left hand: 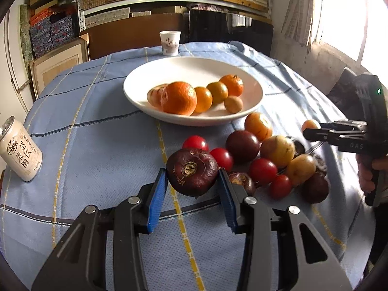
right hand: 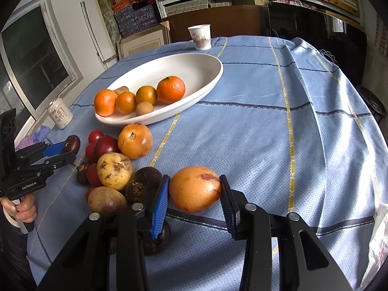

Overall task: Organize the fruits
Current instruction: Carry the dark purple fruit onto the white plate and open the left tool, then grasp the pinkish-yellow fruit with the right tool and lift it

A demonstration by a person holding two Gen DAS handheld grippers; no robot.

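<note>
A: How far is the sorting judged to be?

B: Several oranges and smaller fruits are already laid in the white bowl (left hand: 135, 82). A heap of red, purple and yellow fruits (left hand: 262, 160) is left on the bench just in front of that bowl.

A: And the fingers?

B: A dark purple fruit (left hand: 191, 171) is clamped by the left gripper (left hand: 192, 181), in front of the bowl and seemingly lifted. An orange-yellow fruit (right hand: 195, 189) is gripped by the right gripper (right hand: 194, 194), also short of the bowl; whether it is raised cannot be told. Much is judged left
</note>
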